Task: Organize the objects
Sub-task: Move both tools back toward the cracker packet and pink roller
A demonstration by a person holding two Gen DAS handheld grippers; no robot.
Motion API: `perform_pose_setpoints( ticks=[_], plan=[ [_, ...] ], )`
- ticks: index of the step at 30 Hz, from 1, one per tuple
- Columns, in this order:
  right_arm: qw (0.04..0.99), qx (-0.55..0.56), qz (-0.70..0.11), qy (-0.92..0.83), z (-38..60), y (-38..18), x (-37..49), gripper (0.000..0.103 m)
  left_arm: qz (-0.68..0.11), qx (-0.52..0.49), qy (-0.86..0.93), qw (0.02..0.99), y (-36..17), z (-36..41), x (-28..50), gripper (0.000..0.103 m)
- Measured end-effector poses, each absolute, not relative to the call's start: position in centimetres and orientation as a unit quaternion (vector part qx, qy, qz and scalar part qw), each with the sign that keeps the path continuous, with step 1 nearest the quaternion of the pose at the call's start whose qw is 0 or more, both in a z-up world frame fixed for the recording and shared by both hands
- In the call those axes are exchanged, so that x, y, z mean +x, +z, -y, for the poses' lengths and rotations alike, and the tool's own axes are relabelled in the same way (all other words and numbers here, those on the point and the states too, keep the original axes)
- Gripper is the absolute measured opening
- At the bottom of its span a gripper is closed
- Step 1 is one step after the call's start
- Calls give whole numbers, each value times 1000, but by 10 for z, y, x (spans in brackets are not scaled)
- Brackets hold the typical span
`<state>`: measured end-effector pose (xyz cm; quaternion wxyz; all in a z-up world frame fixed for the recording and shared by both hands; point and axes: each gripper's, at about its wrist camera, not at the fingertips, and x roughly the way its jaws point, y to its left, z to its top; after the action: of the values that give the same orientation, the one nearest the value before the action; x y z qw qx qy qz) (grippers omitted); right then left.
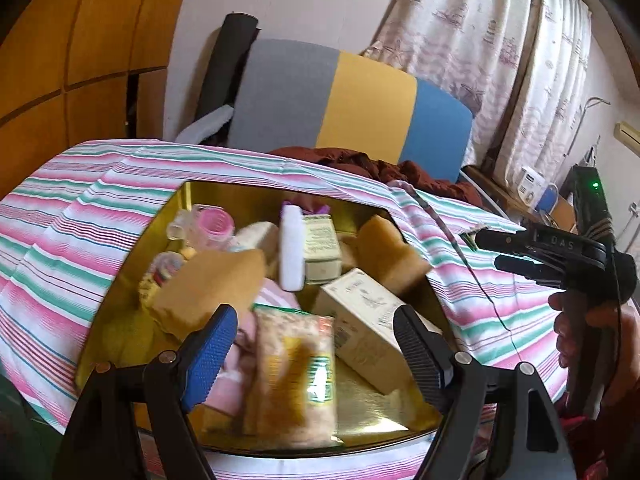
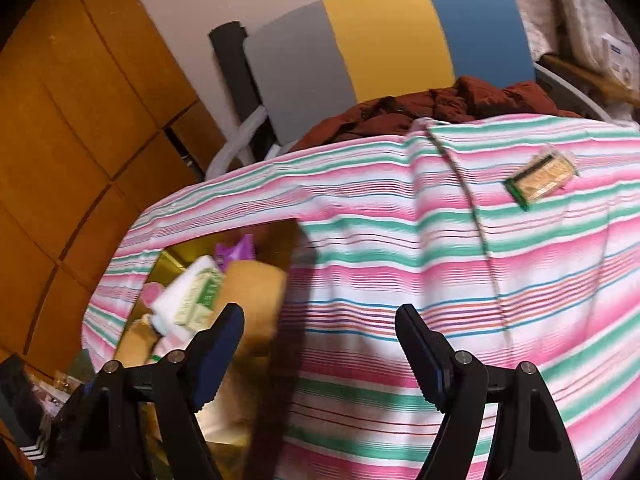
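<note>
Your table [image 2: 500,280] is covered by a pink, green and white striped cloth [image 1: 80,216]. On it sits a gold tray [image 1: 380,412] packed with boxes, brown paper packets and small bottles. Your left gripper [image 1: 316,344] hangs over the tray's near side with its fingers spread wide; a blurred clear packet [image 1: 292,368] lies in the tray between them, gripped by neither. Your right gripper [image 2: 320,344] is over bare cloth, fingers apart and empty. A small green-edged packet [image 2: 538,178] lies alone on the cloth, well apart from the tray.
</note>
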<state>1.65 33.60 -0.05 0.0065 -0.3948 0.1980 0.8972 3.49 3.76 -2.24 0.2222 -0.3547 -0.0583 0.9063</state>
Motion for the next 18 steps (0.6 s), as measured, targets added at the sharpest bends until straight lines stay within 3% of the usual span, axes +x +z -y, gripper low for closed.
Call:
perform_pose_setpoints(
  ticks=[10,18],
  plan=[
    [82,-414,-228,878,-424,-22,31,79,23,-358,892,276,-11,-104,34,82],
    [157,-412,-238,866,-513,-19,36,81,-56,-346,867,354,9,-206,18,82]
  ],
)
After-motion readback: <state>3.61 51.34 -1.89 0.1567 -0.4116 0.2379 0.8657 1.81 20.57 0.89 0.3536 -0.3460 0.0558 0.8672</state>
